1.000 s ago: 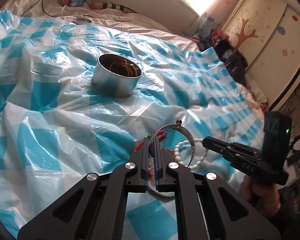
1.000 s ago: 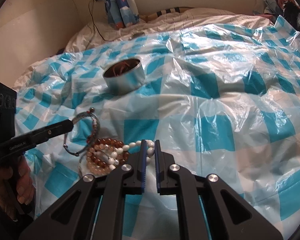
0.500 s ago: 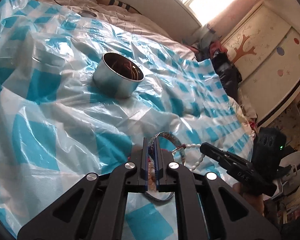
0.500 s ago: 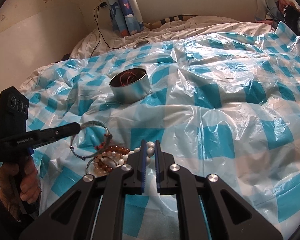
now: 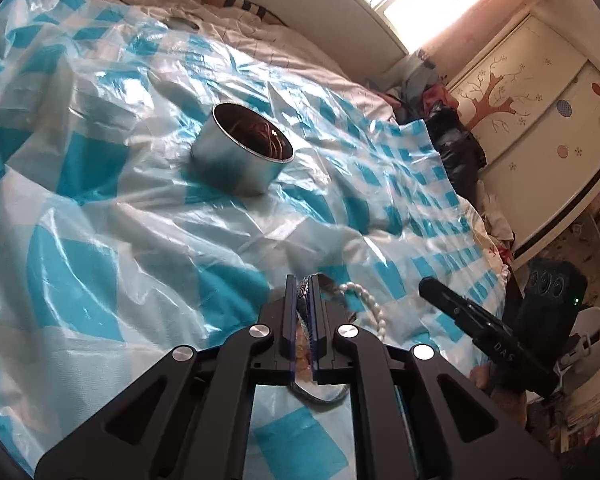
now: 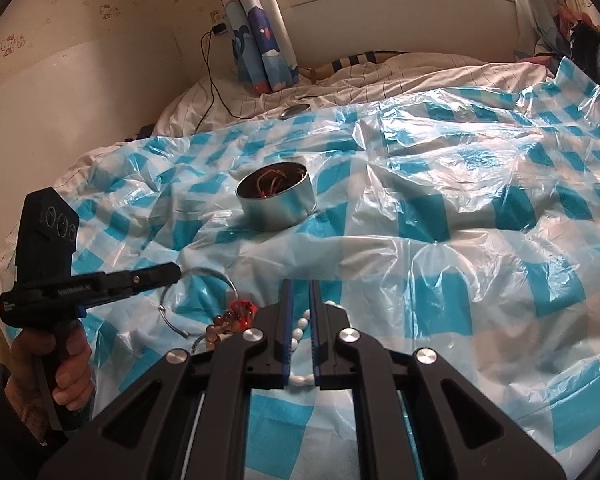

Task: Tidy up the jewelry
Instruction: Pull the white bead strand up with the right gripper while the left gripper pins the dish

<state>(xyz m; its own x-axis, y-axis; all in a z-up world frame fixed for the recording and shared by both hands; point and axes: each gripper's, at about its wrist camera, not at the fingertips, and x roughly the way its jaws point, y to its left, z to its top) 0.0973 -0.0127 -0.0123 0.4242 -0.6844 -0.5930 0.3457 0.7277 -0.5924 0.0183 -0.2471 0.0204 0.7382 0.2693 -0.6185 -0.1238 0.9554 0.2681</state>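
A round metal tin [image 6: 276, 214] with reddish-brown jewelry inside stands on the blue-and-white checked plastic sheet [image 6: 440, 208]; the left wrist view shows the tin [image 5: 236, 172] too. My left gripper [image 5: 302, 280] is shut on a thin silver bangle [image 5: 320, 399] and holds it just above the sheet. From the right, the left gripper [image 6: 176, 269] sits left of the jewelry pile. My right gripper [image 6: 300, 284] is shut with nothing gripped. A white bead bracelet [image 6: 298, 332] shows through its narrow gap, lying below. Red and brown beads [image 6: 240, 310] lie beside it. The right gripper [image 5: 423, 285] is apart from the white beads [image 5: 374, 308].
The sheet covers a bed with crumpled folds. A small round lid [image 6: 296, 110] and a charger cable [image 6: 210, 76] lie near the pillow end. Dark clothing [image 5: 456, 148] is piled at the bed's right edge, by a painted wardrobe [image 5: 520, 92]. A hand [image 6: 64, 364] grips the left handle.
Both views have tilted upward, showing more wall and window, and the left view has rolled. The left gripper keeps hold of the bangle. The bead pile has slid down behind the right fingers.
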